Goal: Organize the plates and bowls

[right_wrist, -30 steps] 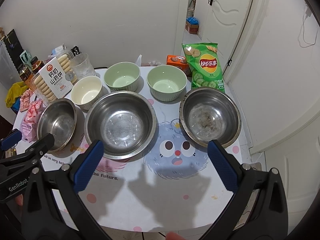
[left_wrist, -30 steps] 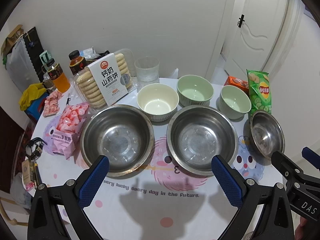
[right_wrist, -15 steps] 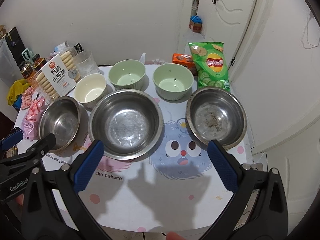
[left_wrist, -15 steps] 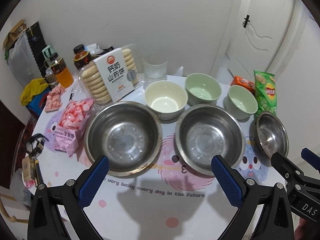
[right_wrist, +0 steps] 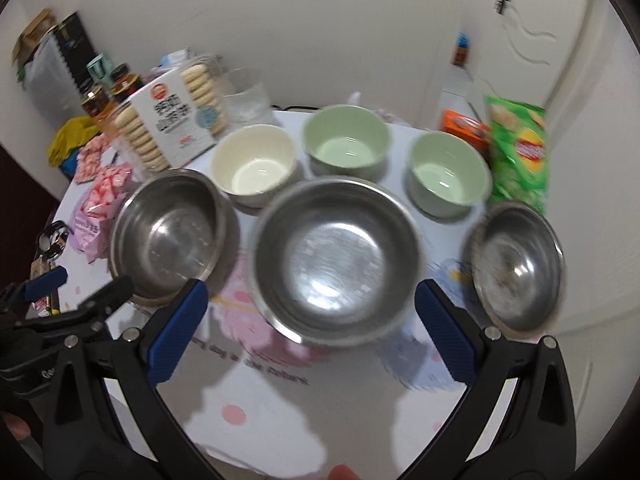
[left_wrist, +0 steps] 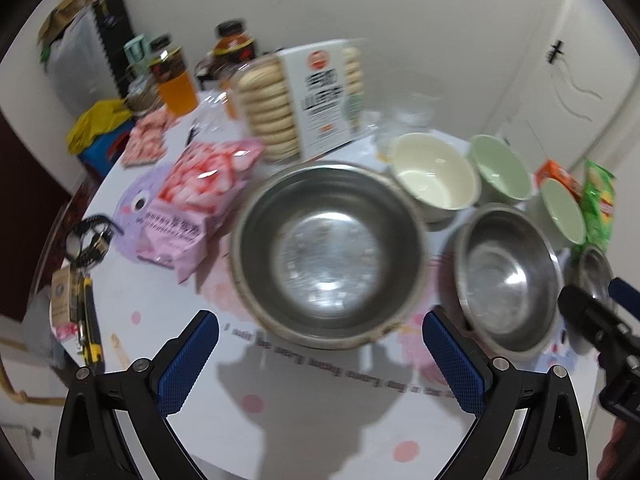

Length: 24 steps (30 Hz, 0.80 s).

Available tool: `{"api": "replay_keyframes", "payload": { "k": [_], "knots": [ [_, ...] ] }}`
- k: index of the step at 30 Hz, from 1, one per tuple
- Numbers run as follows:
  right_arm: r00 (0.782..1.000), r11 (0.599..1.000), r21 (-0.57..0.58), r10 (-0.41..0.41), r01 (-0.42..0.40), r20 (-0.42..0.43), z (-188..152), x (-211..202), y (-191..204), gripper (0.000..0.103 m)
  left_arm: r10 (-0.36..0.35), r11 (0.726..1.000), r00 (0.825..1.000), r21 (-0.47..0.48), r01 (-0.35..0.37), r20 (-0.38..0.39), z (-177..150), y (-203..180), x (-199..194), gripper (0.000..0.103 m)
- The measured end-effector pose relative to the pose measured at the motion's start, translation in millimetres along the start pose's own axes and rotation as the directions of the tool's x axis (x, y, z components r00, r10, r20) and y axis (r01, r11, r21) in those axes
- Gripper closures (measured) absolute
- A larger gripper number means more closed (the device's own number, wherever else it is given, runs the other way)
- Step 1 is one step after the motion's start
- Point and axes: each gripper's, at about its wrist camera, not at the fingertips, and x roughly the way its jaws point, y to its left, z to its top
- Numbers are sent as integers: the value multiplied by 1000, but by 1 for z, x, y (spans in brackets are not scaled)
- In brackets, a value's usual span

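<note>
Bench [left_wrist: 320, 404]: cluttered, white wall behind.
Left tongs [left_wrist: 320, 356]: spread, empty.
Right tongs [right_wrist: 310, 328]: spread, empty.
Steel bowl [left_wrist: 328, 254]: just ahead of left tongs; likely light, slippery; grip rim.

Table [right_wrist: 280, 400]: three steel bowls [right_wrist: 336, 256], three ceramic bowls [right_wrist: 256, 168], snack packs [left_wrist: 192, 200]

a plain white wall [right_wrist: 320, 20] backs the table [right_wrist: 280, 400], with a white panelled door [right_wrist: 540, 40] at right.
</note>
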Motion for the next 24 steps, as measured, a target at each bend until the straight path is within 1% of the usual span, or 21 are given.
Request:
{"api": "replay_keyframes", "payload": {
  "k": [3,7,11,12,14,19,21,22,23,24],
  "knots": [
    [1000,998,-63,30,-30,-8,13,16,21,0,8,999,1000,-40,-9,-21,3,17,14,0],
    [996,989,-125,68,-74,-50,27,39,49,0,-20,996,999,-84,17,-35,8,33,31,0],
    [992,980,-171,91,-105,-87,35,63,73,1,-17,995,998,-96,10,-68,11,42,50,0],
    [990,977,-179,99,-115,-98,37,69,78,2,-17,995,997,-98,9,-79,12,44,54,0],
    [984,971,-194,119,-143,-129,39,80,86,10,-24,994,995,-106,13,-97,14,47,62,0],
    [977,964,-217,117,-155,-176,43,106,101,13,-50,991,990,-127,33,-134,18,52,82,6],
    [975,963,-217,119,-159,-189,44,114,104,16,-55,991,988,-127,36,-146,19,53,86,11],
    [972,962,-215,124,-167,-199,45,118,105,20,-59,991,986,-126,40,-154,19,53,89,13],
    [969,961,-214,129,-174,-210,45,122,106,24,-64,991,985,-124,44,-162,21,52,93,18],
    [967,960,-215,130,-177,-218,45,127,108,25,-71,991,983,-123,50,-169,22,52,95,21]
  ]
}}
